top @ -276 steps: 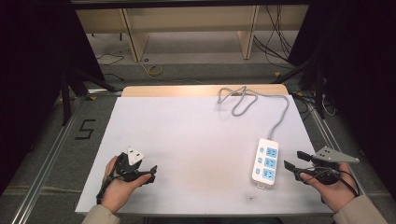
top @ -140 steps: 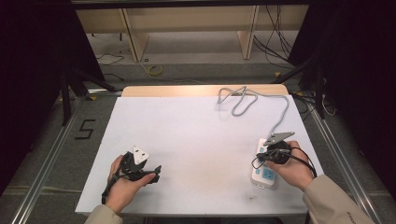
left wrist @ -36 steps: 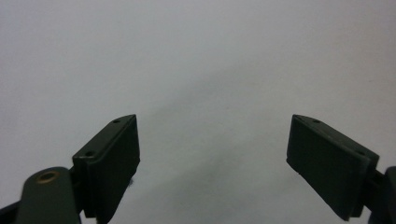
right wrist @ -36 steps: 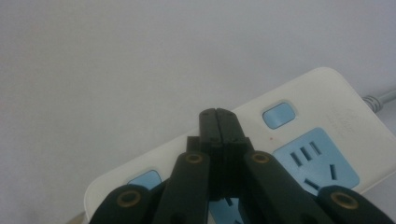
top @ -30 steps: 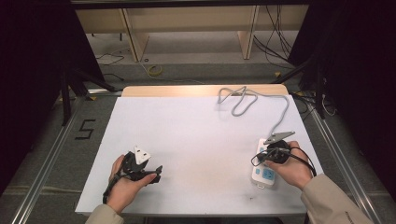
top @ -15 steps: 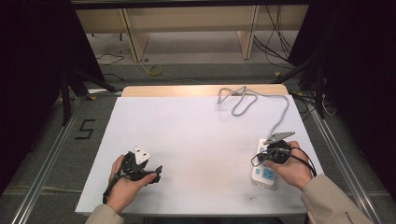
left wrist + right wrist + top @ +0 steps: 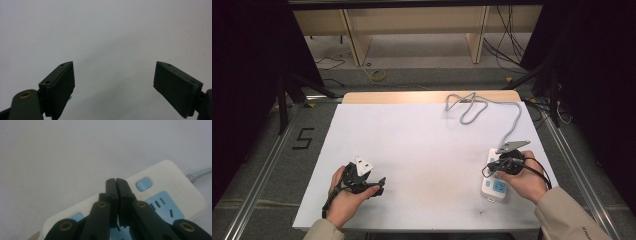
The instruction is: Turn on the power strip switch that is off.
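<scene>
The white power strip (image 7: pixel 495 176) lies on the worktop (image 7: pixel 422 145) directly under the right claw (image 7: pixel 116 181), whose jaws are pressed together, holding nothing, over its blue sockets. Its grey cord (image 7: pixel 482 107) runs away beyond that claw. The left claw (image 7: pixel 113 80), well apart, gapes wide and empty.

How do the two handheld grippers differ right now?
The left gripper has its jaws wide apart over bare white table; the right gripper has its jaws shut together with nothing between them. The left is far from the power strip, while the right is over it. Both are black and hand-held.
</scene>
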Available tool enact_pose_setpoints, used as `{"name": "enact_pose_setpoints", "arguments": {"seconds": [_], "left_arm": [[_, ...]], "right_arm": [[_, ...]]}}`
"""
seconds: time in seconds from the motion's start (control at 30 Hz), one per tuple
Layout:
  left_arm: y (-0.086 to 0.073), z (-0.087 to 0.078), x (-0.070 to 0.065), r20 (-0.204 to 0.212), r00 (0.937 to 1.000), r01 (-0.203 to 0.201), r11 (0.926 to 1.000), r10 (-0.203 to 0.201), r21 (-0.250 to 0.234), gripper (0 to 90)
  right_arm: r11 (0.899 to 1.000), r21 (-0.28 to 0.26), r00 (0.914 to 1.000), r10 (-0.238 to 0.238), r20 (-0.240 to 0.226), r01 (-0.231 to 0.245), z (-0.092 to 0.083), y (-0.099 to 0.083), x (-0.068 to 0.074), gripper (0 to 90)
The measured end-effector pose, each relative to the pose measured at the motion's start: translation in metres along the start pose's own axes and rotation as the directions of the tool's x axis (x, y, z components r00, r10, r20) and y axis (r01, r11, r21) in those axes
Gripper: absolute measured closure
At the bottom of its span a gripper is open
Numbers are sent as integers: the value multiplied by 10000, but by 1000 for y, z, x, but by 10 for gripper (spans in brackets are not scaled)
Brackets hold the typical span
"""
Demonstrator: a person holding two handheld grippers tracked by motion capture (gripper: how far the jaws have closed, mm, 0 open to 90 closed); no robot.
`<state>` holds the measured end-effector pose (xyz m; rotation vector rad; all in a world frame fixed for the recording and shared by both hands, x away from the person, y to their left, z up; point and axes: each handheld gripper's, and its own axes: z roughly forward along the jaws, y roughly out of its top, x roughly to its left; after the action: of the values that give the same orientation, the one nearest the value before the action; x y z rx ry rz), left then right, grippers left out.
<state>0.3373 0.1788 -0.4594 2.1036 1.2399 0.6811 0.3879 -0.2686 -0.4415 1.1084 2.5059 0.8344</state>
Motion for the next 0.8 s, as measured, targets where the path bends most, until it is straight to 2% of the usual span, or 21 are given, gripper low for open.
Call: {"name": "enact_pose_setpoints", "arguments": {"seconds": [0.47, 0.8], "left_arm": [[0, 0, 0, -1, 10000, 34, 10000, -34, -18, 168], [0, -1, 0, -19, 10000, 31, 10000, -31, -14, 168]], "right_arm": [[9996, -254, 9999, 140, 64, -139, -4, -1, -4, 832], [9980, -627, 9999, 92, 43, -89, -10, -3, -5, 735]]}}
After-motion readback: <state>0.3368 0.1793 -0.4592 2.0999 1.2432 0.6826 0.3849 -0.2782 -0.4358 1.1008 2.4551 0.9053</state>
